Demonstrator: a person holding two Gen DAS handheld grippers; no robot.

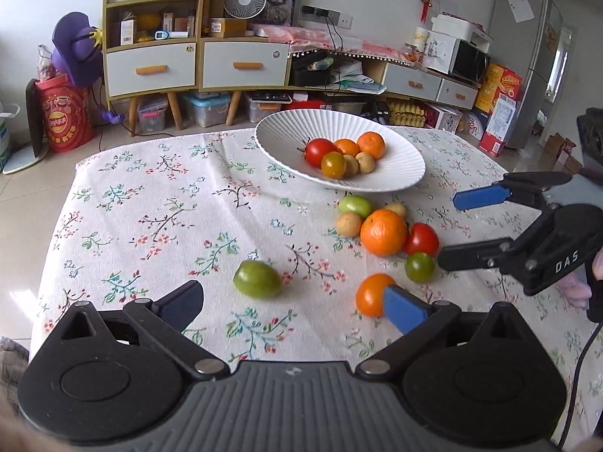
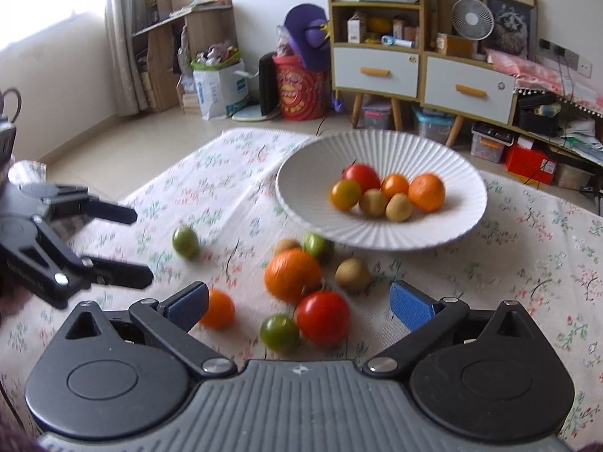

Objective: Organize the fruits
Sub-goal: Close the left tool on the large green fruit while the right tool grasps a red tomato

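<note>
Both wrist views face the bowl point(image 1: 339, 158) point(image 2: 380, 188) from near, opposite sides.

A floral tablecloth point(image 1: 158, 203) covers the table. At eleven o'clock stands a shelf unit point(image 1: 150, 64); a white fan point(image 1: 245, 0) at twelve; a fridge point(image 1: 527, 67) at two.

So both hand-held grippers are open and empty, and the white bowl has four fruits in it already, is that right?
Not quite: the white bowl holds six fruits, as the right wrist view shows. The left hand-held gripper and right hand-held gripper are indeed open and empty.
</note>
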